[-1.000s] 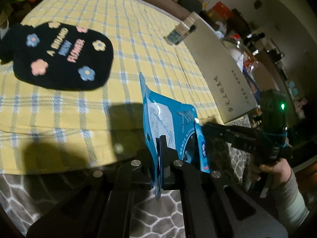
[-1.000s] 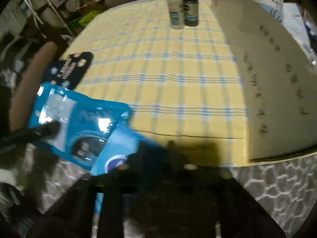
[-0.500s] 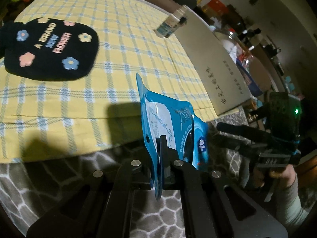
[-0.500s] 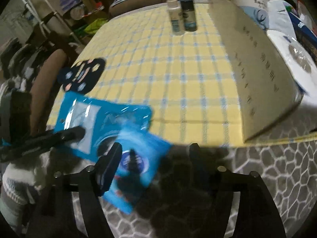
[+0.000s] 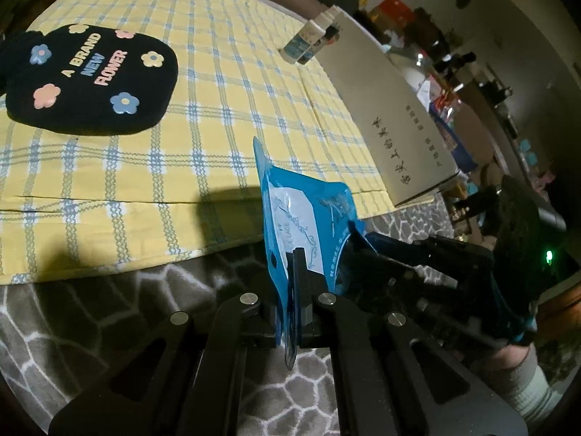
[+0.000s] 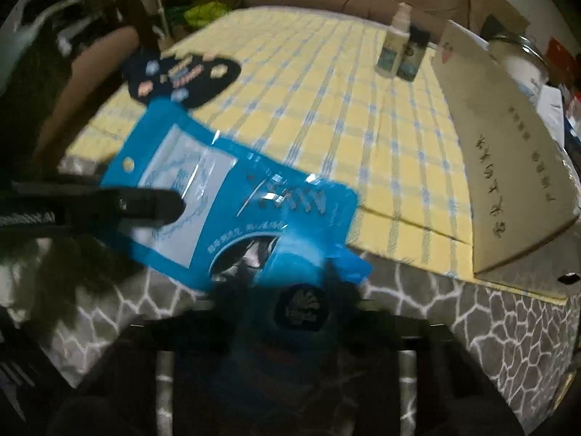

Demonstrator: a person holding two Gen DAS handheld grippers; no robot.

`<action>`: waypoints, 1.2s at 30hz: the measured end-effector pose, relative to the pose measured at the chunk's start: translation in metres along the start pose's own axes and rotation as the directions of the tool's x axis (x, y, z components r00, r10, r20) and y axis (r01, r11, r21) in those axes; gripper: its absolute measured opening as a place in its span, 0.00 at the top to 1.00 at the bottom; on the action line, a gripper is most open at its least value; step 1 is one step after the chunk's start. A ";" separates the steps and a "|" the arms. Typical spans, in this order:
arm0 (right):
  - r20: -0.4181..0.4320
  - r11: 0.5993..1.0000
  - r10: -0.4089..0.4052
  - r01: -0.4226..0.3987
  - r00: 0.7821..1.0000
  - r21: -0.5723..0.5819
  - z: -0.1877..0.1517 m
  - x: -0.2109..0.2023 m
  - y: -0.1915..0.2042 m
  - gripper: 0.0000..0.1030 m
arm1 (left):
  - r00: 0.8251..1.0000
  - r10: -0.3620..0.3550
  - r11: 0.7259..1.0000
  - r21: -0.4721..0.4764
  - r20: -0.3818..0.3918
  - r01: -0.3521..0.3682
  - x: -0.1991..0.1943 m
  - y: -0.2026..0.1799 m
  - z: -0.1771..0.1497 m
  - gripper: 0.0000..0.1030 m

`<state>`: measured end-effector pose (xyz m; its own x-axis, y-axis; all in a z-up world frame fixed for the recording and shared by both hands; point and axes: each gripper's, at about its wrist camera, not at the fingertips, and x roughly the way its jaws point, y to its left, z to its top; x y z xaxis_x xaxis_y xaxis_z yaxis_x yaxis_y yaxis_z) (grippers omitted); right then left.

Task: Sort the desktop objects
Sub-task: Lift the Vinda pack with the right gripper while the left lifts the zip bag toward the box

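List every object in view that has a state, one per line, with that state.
Left gripper: shut on the large blue packet's edge.
Large blue packet: held upright, off the table.
Small blue packet: between the right gripper's fingers, overlapping the large packet; blurred.
Right gripper: around the small packet, closure unclear.
Black flower pouch: lying flat on the yellow checked cloth.
Two bottles: upright, capped, side by side.
Beige box: closed, lying flat.

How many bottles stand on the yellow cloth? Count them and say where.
2. A white-capped bottle and a dark-capped bottle stand side by side at the far end of the yellow cloth, next to the beige box. Others may be hidden behind that box.
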<state>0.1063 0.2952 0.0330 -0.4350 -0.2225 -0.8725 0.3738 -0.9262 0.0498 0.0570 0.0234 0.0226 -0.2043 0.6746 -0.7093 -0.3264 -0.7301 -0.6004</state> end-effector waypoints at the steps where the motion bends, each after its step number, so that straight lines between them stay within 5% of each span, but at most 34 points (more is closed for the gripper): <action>1: 0.001 1.000 0.018 -0.018 1.000 0.020 0.000 -0.001 -0.004 0.87 | 1.000 -0.004 1.000 -0.004 0.004 0.004 -0.001 0.001 0.000 0.98; 15: 0.070 0.979 0.111 -0.121 0.991 0.164 0.004 -0.019 -0.036 0.93 | 0.998 -0.038 0.998 -0.054 0.053 0.041 -0.001 0.006 0.012 0.98; 21: 0.167 0.962 0.146 -0.179 0.975 0.204 0.009 -0.046 -0.052 0.96 | 0.988 -0.121 0.993 -0.001 0.098 0.122 -0.018 -0.022 0.025 0.98; 28: 0.311 0.915 0.198 -0.289 0.930 0.282 0.019 -0.095 -0.089 0.97 | 0.975 -0.198 0.980 0.016 0.103 0.197 -0.024 -0.062 0.049 0.98; 30: 0.310 0.910 0.210 -0.301 0.927 0.284 0.020 -0.103 -0.095 0.96 | 0.980 -0.172 0.984 0.064 0.099 0.166 -0.026 -0.077 0.055 0.98; 32: 0.252 0.910 0.196 -0.271 0.948 0.312 0.015 -0.101 -0.099 0.94 | 0.980 -0.168 0.984 0.077 0.102 0.161 -0.029 -0.085 0.059 0.98; 33: 0.220 0.916 0.171 -0.237 0.960 0.323 0.010 -0.098 -0.099 0.89 | 0.980 -0.166 0.984 0.077 0.110 0.158 -0.031 -0.087 0.060 0.98; 35: 0.147 0.919 0.138 -0.181 0.980 0.350 -0.003 -0.085 -0.096 0.51 | 0.978 -0.162 0.985 0.074 0.129 0.154 -0.038 -0.086 0.059 0.98; 36: 0.134 0.914 0.129 -0.170 0.983 0.368 -0.009 -0.081 -0.095 0.46 | 0.976 -0.165 0.985 0.065 0.139 0.157 -0.041 -0.083 0.058 0.98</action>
<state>0.1132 0.4038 0.0946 -0.4892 -0.3788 -0.7856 0.1145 -0.9209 0.3727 0.0392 0.0625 0.1229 -0.2740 0.7944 -0.5421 -0.4134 -0.6062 -0.6794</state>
